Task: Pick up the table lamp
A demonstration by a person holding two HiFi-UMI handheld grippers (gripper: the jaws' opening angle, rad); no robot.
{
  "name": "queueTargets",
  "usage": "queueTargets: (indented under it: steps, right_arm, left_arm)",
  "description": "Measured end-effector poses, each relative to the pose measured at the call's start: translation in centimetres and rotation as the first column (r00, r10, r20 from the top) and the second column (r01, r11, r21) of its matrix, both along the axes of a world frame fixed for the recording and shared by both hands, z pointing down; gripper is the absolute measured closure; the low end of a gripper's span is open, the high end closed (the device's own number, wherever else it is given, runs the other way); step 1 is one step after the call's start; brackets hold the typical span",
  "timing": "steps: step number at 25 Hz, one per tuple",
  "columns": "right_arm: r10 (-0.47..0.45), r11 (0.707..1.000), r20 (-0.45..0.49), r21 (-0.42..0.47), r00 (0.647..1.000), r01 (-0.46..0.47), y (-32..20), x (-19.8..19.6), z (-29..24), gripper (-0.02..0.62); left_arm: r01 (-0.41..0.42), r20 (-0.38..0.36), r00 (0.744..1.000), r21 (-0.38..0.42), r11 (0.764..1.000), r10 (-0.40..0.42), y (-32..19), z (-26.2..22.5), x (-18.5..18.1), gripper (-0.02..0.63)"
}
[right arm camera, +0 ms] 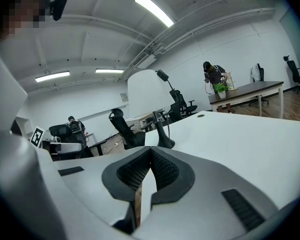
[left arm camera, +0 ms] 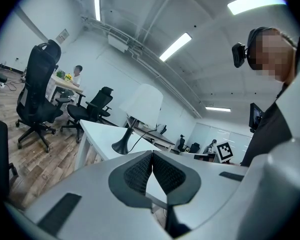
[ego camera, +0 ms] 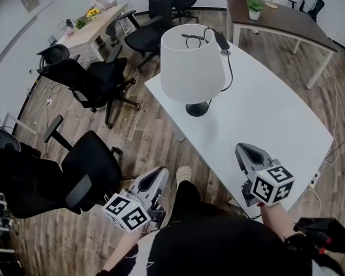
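Jaws together; lamp (ego camera: 192, 65) on white table (ego camera: 276, 125).

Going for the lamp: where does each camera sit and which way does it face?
Head view: on the person's head, looking steeply down at the lamp on the table; left gripper, right gripper and dark clothing show.
Left gripper view: rides the left gripper, faces the lamp past its shut jaws; the person's torso at right.
Right gripper view: rides the right gripper, faces the lamp across the table; shut jaws show.
Shared: all show the lamp.
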State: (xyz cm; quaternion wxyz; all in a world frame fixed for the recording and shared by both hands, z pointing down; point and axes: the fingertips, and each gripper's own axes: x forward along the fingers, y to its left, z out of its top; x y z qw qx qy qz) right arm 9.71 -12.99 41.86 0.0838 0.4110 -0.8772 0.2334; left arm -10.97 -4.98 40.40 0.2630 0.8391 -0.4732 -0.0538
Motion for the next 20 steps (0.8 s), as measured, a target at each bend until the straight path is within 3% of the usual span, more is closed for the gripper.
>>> queueTargets:
  steps: [5,10,20]
  right_arm:
    - [0.029,0.999,-0.028,-0.018,0.999,-0.03,-1.2,0.4,1.1,0.579]
    - [0.054,0.997,-0.044,-0.046,0.998,-0.056,-2.9,0.6,2.5,0.58]
    - [0.055,0.996,-0.041,-0.069,0.998,-0.058,-3.9,-2.1,3.6,0.58]
  left_arm:
    - [-0.059,-0.018,0.998,-0.019,0.998,0.059,-2.5,1.1,0.7,0.592]
    - [-0.095,-0.042,0.994,0.045,0.994,0.097,-5.3,0.9,1.9,0.592]
    - [-0.157,-0.004,0.988,0.056,0.986,0.158,-11.3,1.5,2.9,0.591]
